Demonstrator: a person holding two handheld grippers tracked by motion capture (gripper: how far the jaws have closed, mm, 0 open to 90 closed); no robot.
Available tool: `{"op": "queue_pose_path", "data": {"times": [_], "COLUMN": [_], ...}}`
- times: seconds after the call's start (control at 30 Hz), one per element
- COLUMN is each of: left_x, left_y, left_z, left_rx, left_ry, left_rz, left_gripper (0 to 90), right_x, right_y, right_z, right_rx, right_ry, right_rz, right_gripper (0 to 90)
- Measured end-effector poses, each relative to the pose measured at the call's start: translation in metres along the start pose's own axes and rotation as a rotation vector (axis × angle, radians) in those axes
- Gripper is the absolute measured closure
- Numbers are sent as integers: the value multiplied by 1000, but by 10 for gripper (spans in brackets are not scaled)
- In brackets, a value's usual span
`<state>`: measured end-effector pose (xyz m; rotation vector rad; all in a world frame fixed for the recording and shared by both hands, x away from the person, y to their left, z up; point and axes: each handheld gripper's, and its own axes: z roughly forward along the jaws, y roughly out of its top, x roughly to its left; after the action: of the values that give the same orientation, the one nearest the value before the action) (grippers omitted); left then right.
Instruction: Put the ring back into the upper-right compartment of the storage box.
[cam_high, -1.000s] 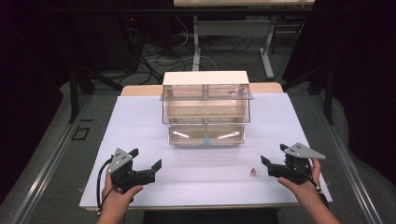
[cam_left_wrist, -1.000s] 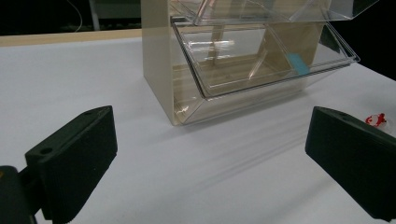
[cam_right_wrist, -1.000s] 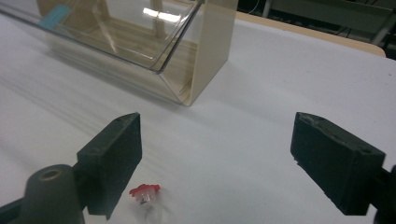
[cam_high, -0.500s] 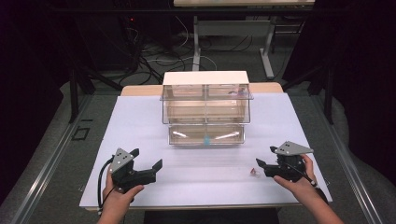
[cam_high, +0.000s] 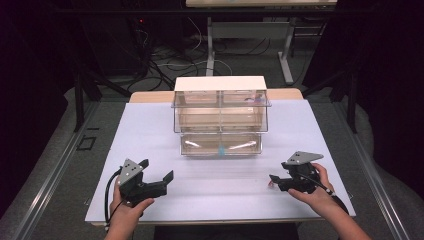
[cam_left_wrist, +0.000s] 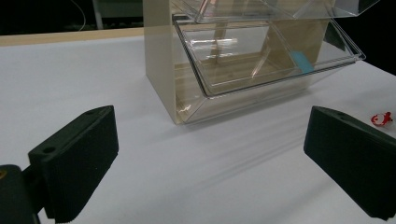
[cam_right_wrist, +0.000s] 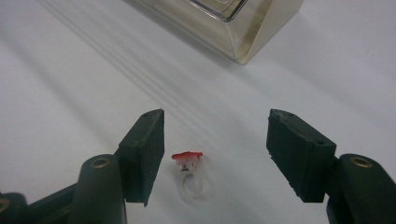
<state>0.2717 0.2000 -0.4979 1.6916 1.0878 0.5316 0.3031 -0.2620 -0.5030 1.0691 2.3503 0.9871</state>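
Small clear ring (cam_right_wrist: 189, 175), red top, lies flat between closing right tongs (cam_right_wrist: 215, 149), ungripped.

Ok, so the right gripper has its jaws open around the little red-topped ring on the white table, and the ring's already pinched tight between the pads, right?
Not pinched yet. In the right gripper view the right gripper has been closing its jaws, but both pads stand clear of the red-topped ring, which lies loose on the white table between them, nearer one pad.
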Motion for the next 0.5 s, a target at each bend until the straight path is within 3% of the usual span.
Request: {"op": "queue_pose_path", "data": {"times": [0.3,0.5], "left_x": [0,1], "left_y": [-1,-1], "left_z": [-1,-1], "left_rx": [0,6], "left_ry": [3,6], "left_rz": [-9,-1], "left_gripper": [31,32], "right_x": [5,7], "right_y": [-2,-5], "right_z": [9,11], "right_rx": [16,70], "right_ry": [11,6], "right_rz": [-16,-36], "right_gripper": [368,390]}}
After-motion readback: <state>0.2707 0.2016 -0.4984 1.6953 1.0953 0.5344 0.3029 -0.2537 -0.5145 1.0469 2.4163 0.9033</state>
